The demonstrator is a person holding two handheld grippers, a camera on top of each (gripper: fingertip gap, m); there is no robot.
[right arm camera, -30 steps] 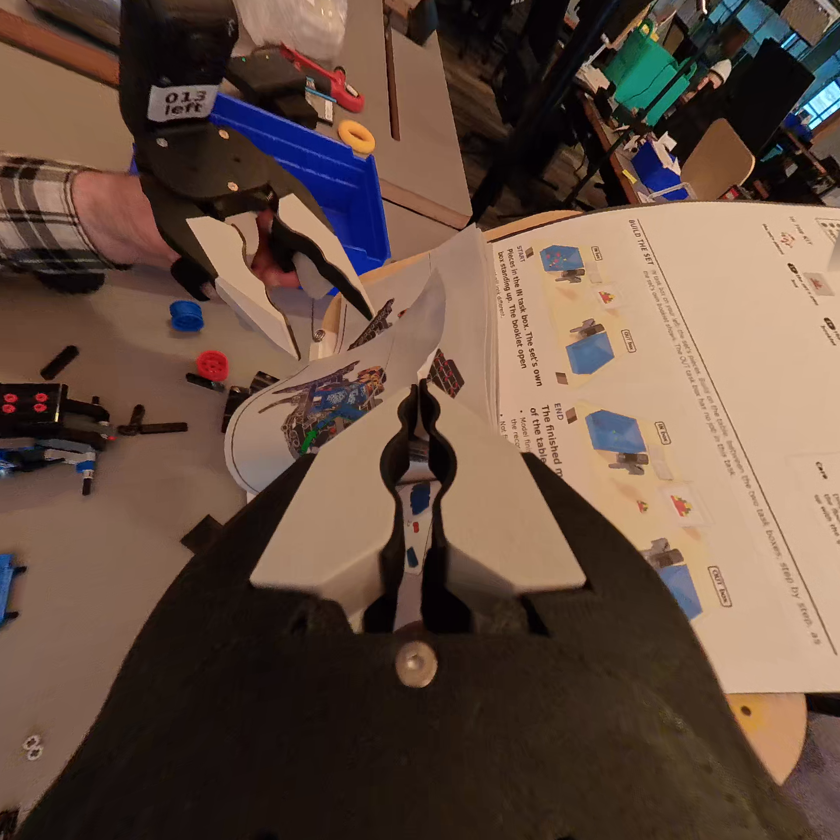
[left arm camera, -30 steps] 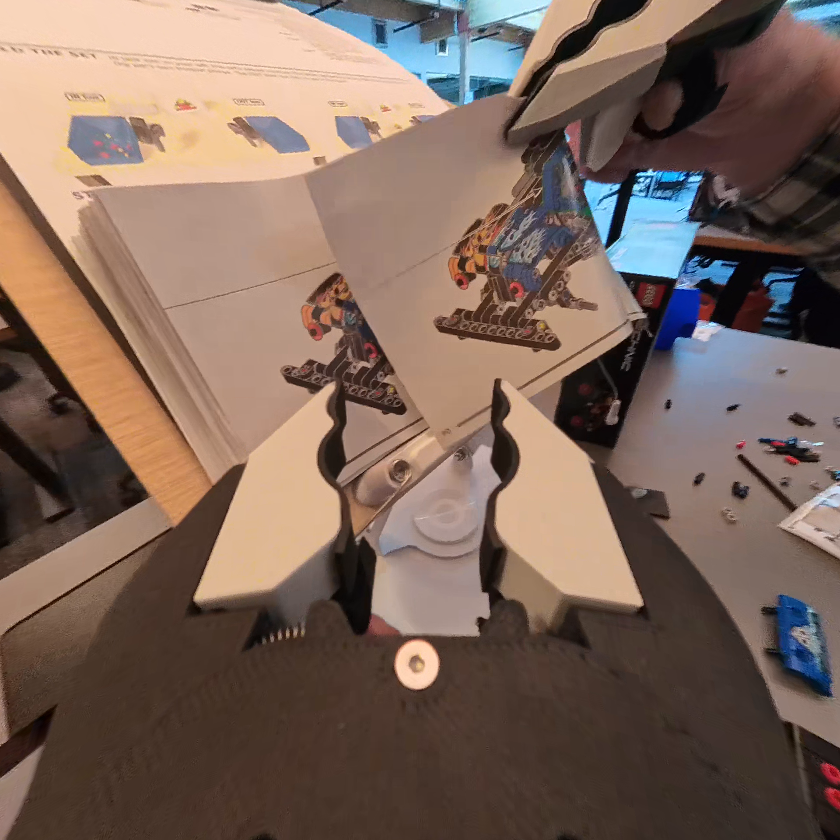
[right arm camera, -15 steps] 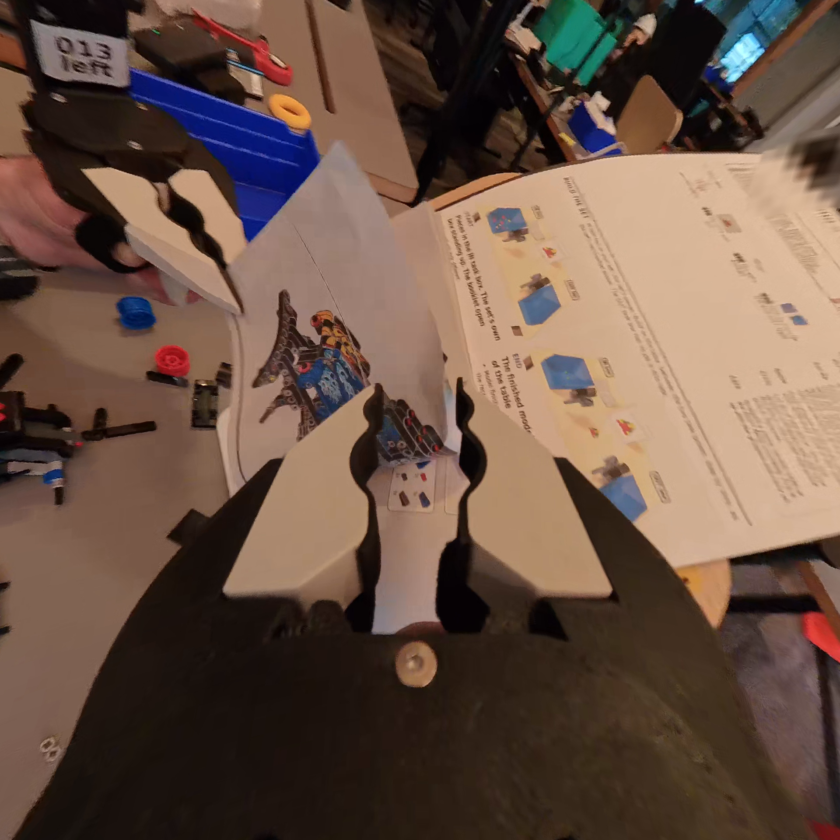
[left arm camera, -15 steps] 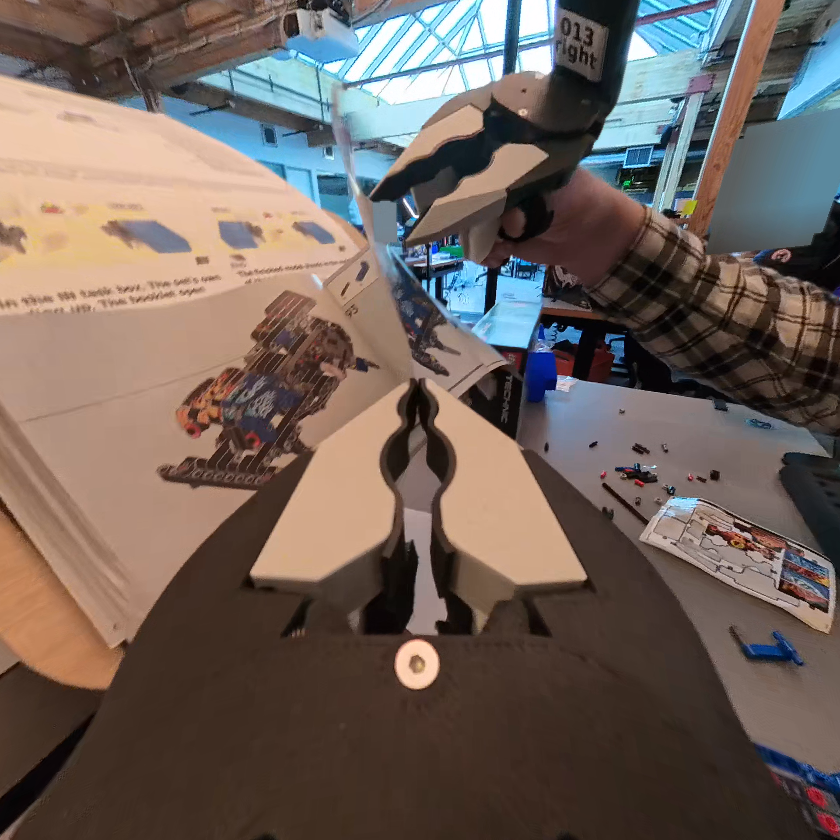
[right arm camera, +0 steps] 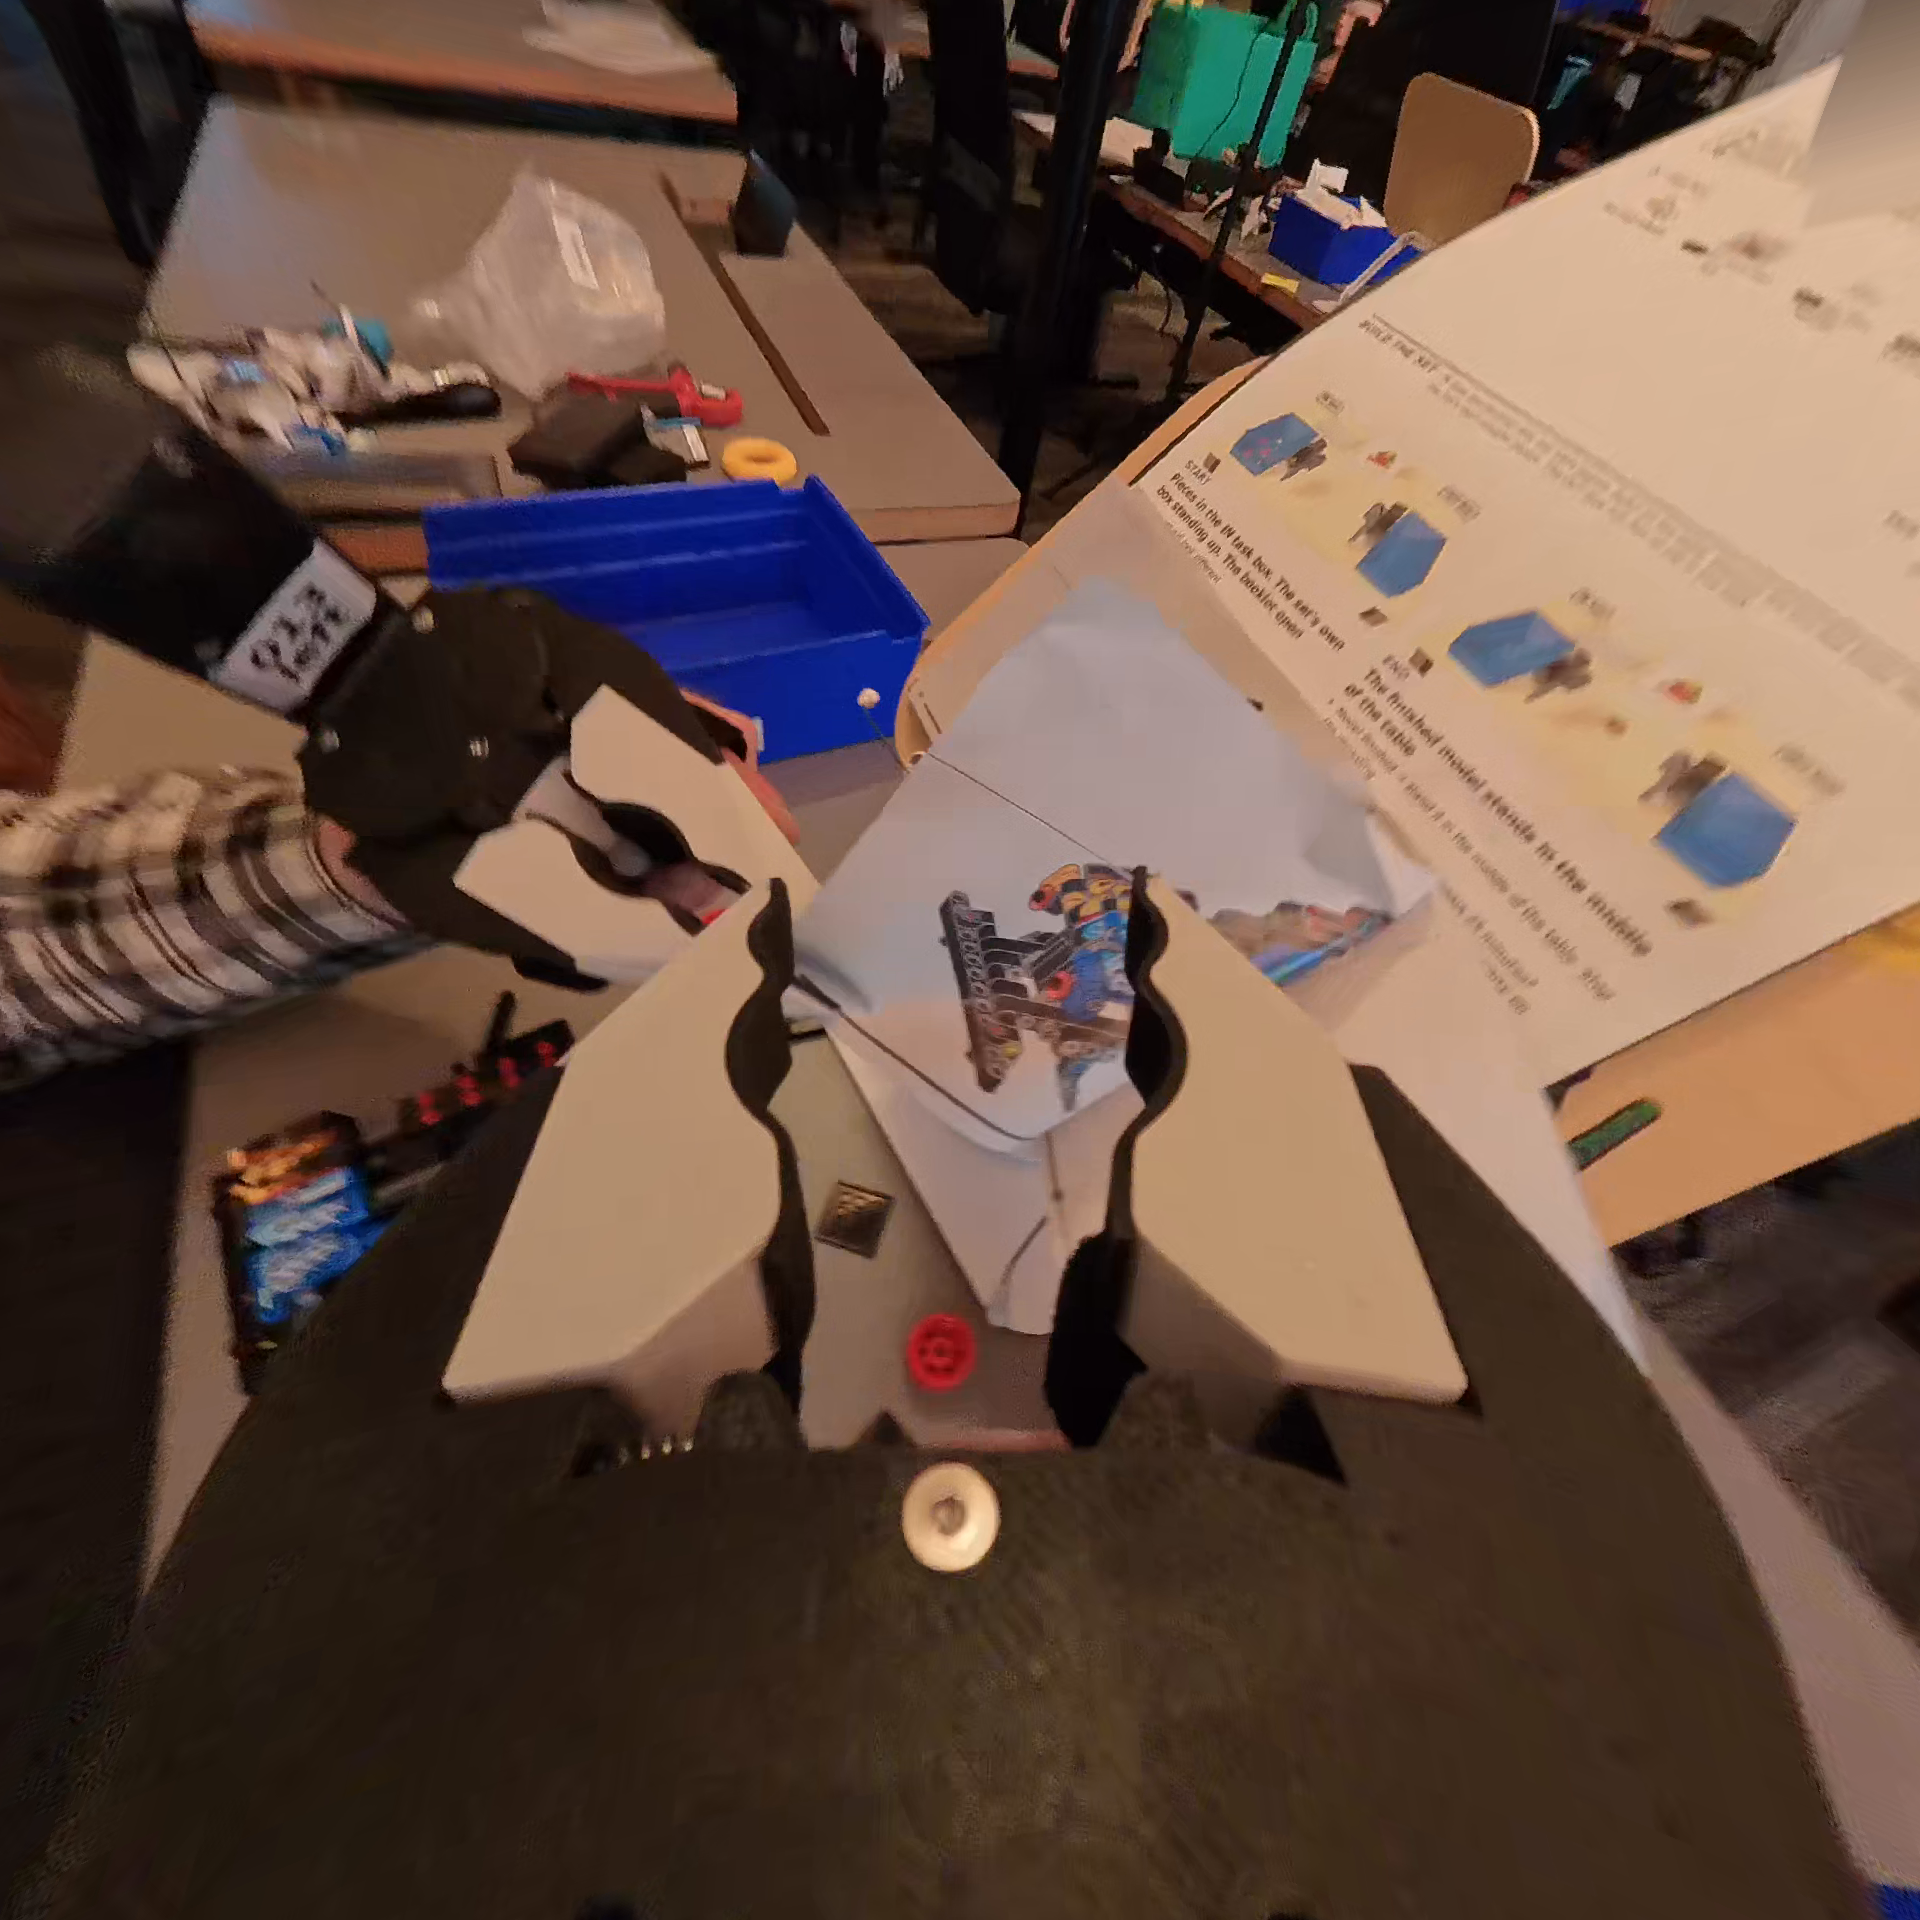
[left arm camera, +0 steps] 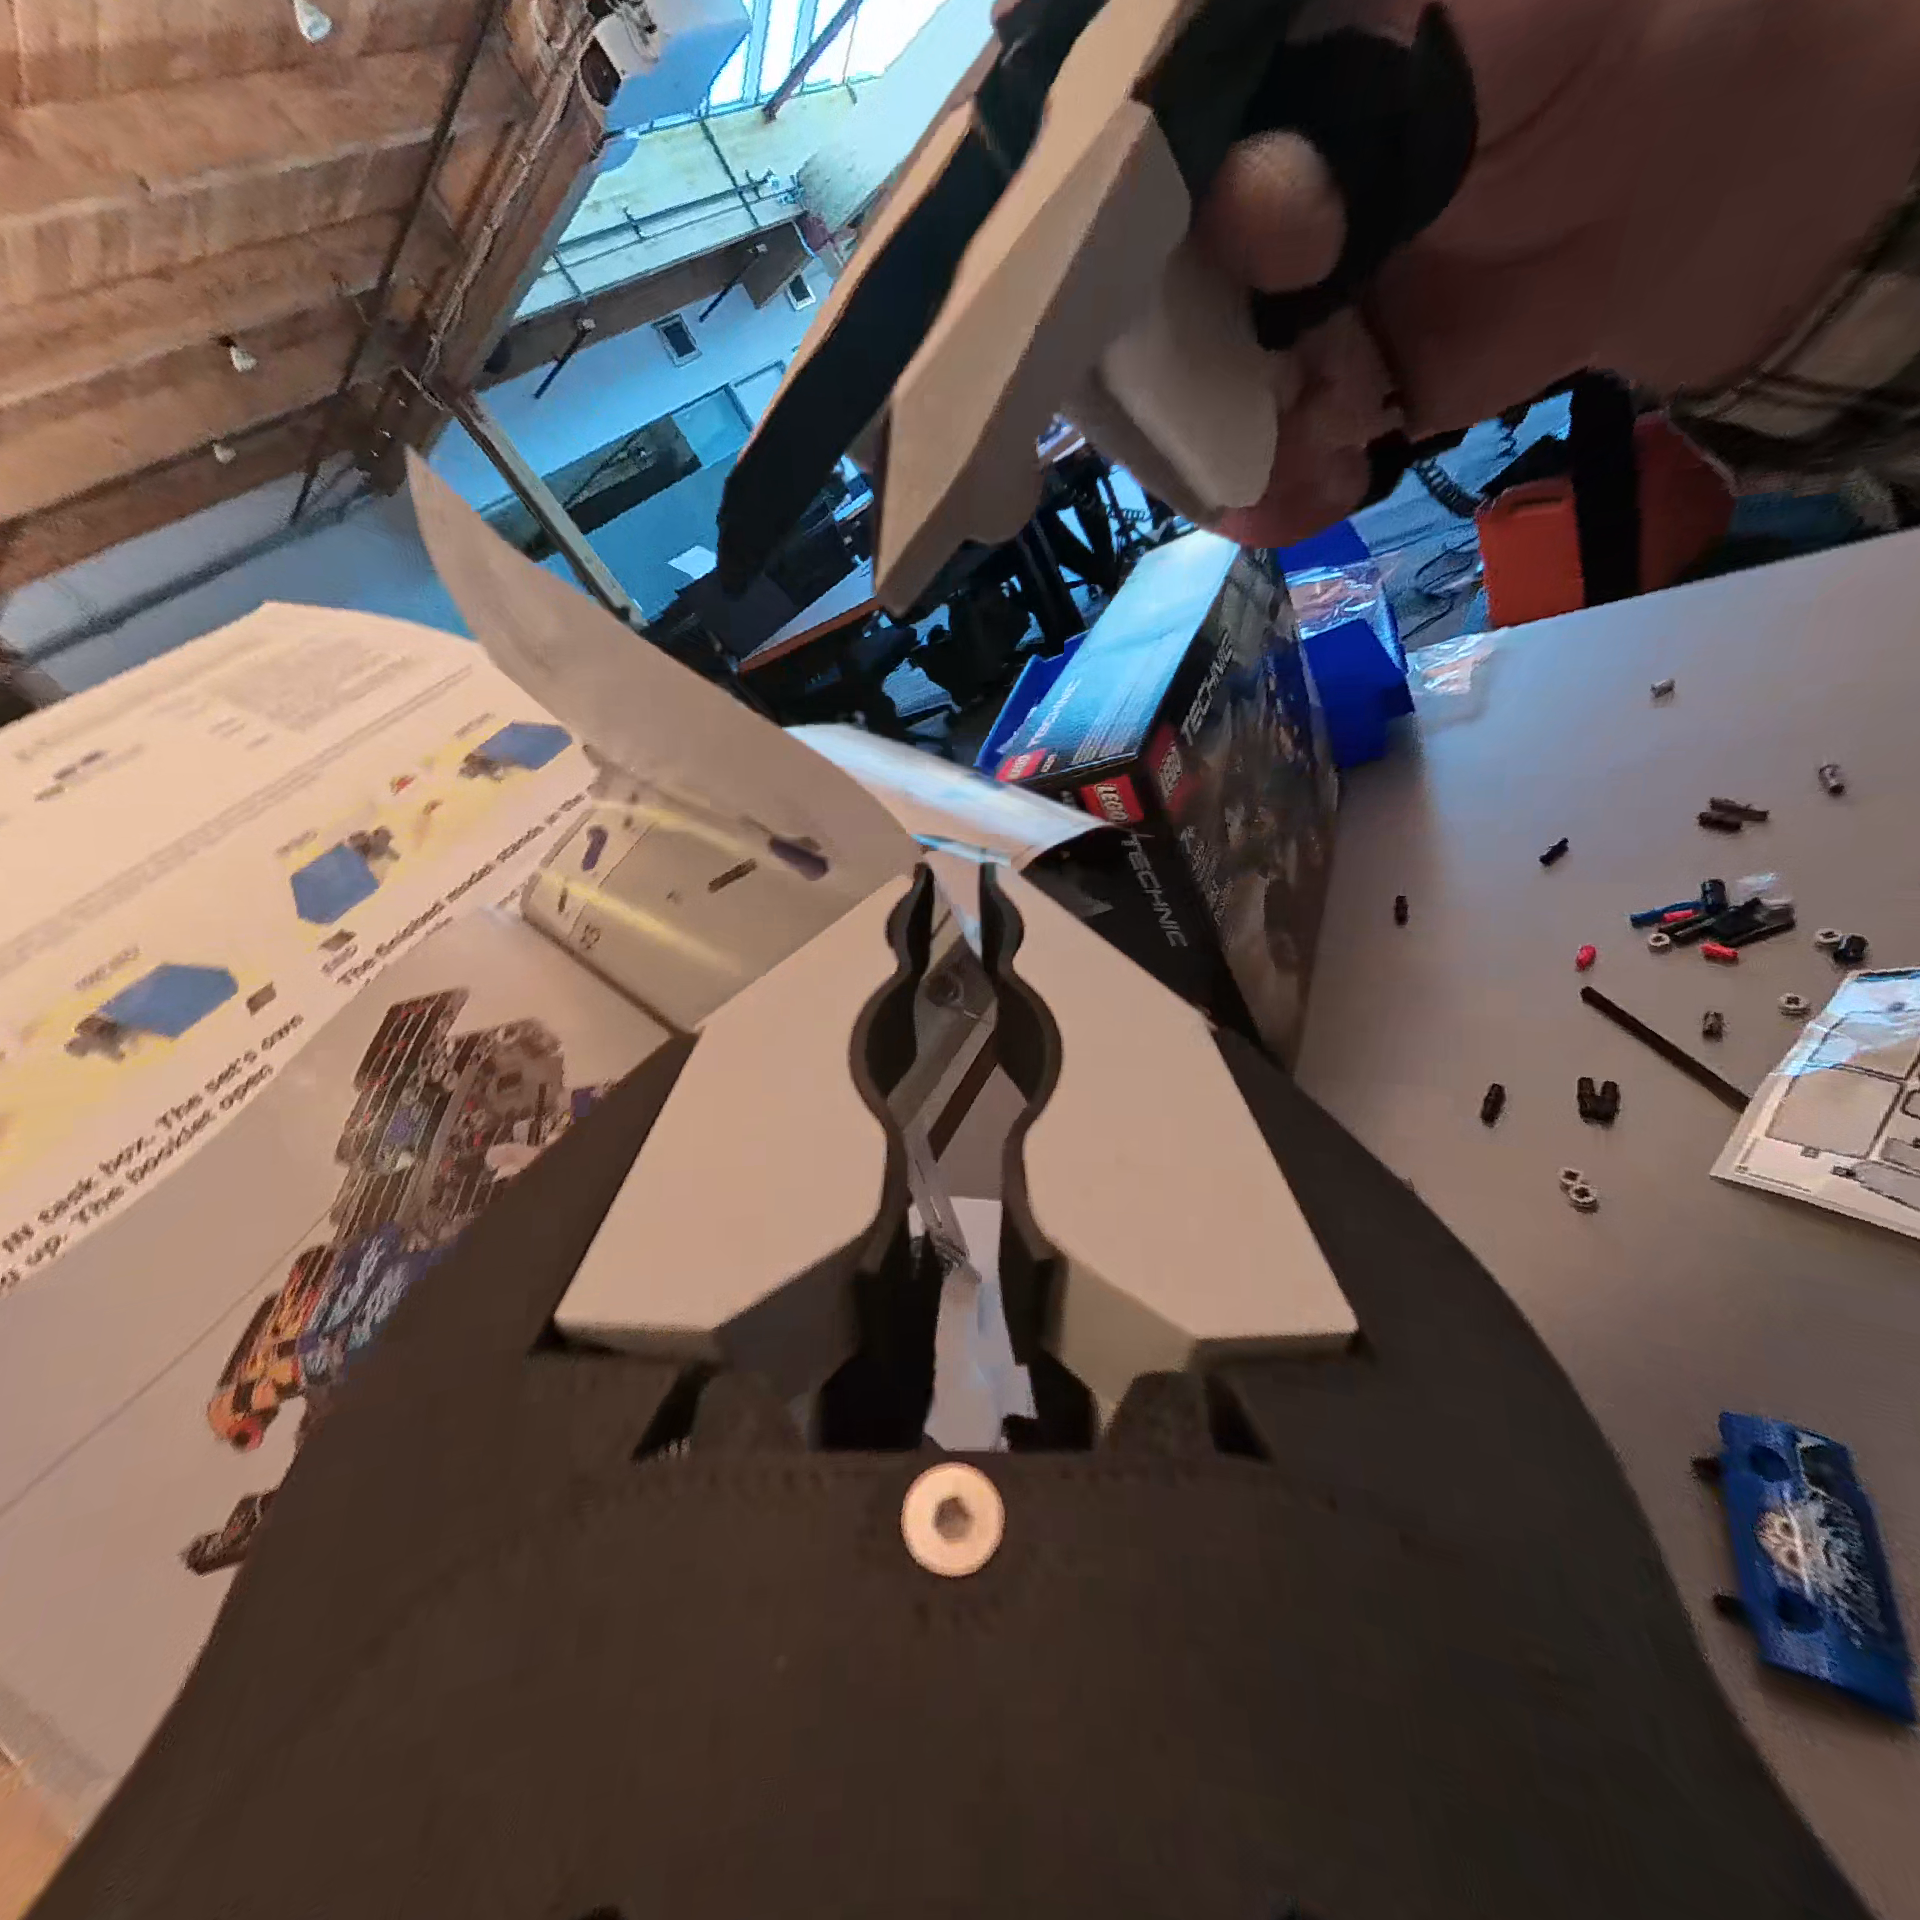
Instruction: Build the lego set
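Pinching a lifted page (left arm camera: 665, 717) of the instruction booklet (left arm camera: 343, 1122), the left tongs (left arm camera: 954, 894) are closed on it; the right tongs (right arm camera: 951, 904) hang spread apart above the booklet on the grey worktop (left arm camera: 1558, 1195).

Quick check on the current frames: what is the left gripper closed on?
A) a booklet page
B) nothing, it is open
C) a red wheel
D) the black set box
A: in the left wrist view the left gripper has its fingers nearly together with a thin booklet page running edge-on between them, while the right gripper is open, with the red wheel lying loose on the table below it.
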